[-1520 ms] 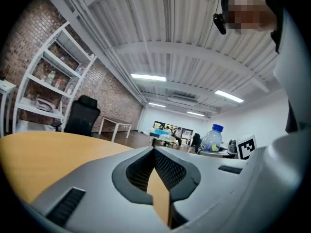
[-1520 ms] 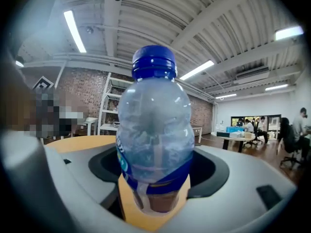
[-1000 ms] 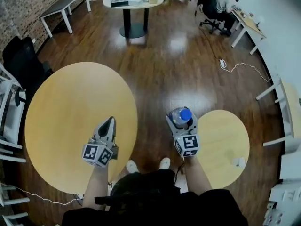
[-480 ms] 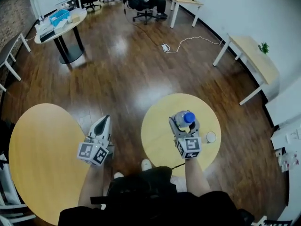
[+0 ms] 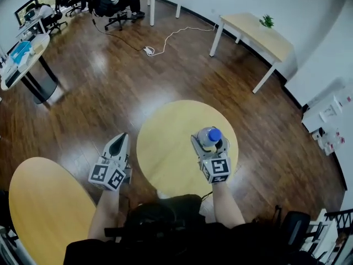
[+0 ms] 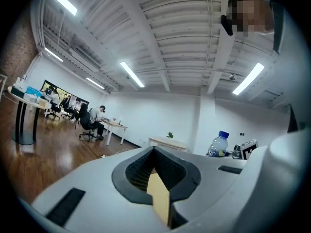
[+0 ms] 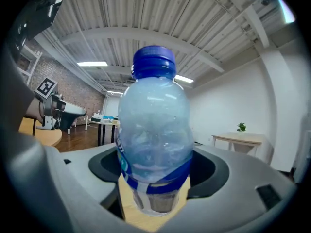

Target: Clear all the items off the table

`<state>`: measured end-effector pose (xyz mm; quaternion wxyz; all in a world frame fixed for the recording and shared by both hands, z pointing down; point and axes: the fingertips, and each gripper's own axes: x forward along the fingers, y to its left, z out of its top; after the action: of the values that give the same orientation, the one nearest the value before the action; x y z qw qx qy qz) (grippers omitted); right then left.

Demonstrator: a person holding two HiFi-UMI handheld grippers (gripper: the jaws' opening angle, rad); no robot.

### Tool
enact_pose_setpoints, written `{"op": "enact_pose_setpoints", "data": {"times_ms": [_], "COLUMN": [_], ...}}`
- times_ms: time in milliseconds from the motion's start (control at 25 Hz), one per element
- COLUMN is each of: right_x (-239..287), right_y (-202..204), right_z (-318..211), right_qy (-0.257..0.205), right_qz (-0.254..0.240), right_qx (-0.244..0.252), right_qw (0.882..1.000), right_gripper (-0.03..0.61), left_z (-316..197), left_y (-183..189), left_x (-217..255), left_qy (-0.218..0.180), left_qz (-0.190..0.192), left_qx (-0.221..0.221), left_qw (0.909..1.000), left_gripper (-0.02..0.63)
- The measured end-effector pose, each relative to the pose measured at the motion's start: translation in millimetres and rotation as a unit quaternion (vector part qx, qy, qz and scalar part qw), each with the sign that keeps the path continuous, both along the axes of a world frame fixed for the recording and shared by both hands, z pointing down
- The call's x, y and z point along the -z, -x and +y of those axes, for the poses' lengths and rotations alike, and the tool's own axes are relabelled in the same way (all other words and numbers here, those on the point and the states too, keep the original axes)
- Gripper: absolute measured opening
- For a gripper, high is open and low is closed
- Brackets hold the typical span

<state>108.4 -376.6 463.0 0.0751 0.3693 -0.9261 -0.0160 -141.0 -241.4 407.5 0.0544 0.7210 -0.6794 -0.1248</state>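
A: Two questions: where was the bottle (image 7: pixel 153 130), and what held it?
B: Upright over the round table (image 5: pixel 165 142), clamped between the jaws of the right gripper (image 5: pixel 210 141).
A: And the left gripper (image 5: pixel 119 142)?
B: Jaws together, nothing between them, just beyond the table's left edge.

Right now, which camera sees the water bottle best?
The right gripper view: the water bottle fills it, upright between the jaws. The head view shows it small from above; the left gripper view, tiny at the right.
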Motion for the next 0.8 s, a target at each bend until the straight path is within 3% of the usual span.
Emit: {"op": "enact_pose_setpoints", "data": {"times_ms": [320,800], "right_x": [-50,-125], "right_y": [-13,52], "right_z": [-20,-59], "right_qy": [0.046,0.088], "right_qz": [0.021,0.045], "right_qx": [-0.006,0.041], "right_qw": [0.999,0.994], "right_gripper": [0.377,0.377], "left_z": [-41,-60], "left_y": [-23,6], "left_x": [-37,-94], "left_qy": [0.049,0.132], "left_qz": [0.006,0.013], "left_qx": [-0.028,0.015], "left_qw": [0.9984,0.9911], "left_gripper": [-0.008,-0.008]}}
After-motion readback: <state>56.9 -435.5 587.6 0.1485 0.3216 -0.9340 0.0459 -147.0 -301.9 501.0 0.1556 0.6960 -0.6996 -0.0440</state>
